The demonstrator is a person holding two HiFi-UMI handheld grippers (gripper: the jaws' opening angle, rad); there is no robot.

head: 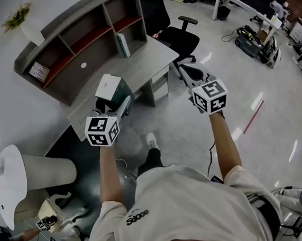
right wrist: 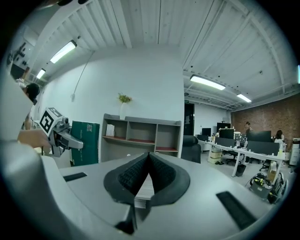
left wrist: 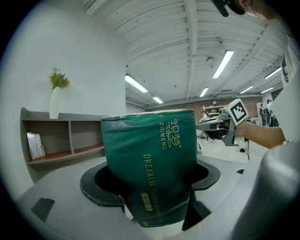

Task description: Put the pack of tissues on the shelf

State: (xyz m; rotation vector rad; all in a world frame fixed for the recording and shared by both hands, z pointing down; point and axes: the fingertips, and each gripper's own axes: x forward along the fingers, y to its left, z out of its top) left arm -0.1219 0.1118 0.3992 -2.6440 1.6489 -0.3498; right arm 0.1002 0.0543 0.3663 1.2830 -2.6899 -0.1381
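Note:
A green pack of tissues [left wrist: 150, 164] with gold print stands upright between the jaws of my left gripper [left wrist: 152, 187], which is shut on it. From the head view the pack [head: 110, 89] shows its white top, held in the air in front of the desk, with my left gripper [head: 120, 101] beneath it. The grey shelf [head: 78, 45] with red-lined compartments sits on the desk's back edge. My right gripper [head: 184, 71] is held level to the right, its jaws pressed together with nothing between them. In the right gripper view the pack [right wrist: 85, 143] appears left of the shelf [right wrist: 140, 131].
A green-and-white box [head: 123, 44] stands on the desk [head: 147, 61] by the shelf. A black office chair [head: 178, 35] is right of the desk. A vase with a plant [head: 23, 23] sits on the shelf top. A white round table [head: 8, 184] is at lower left.

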